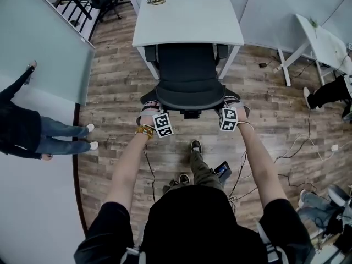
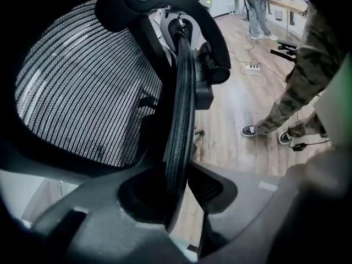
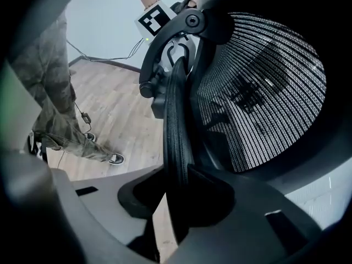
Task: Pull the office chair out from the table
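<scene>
Left gripper, right gripper tight on back rim of office chair — table ahead, cables on floor

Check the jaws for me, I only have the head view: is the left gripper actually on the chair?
Observer: Yes. The left gripper view shows the left gripper clamped on the backrest rim, one jaw on each side of it.
Operator: Right one too?
Observer: Same. The right gripper pinches the rim at its own end.
Operator: Any pad on the mesh?
Observer: No. In the right gripper view the mesh starts beside the jaws, not between them.
</scene>
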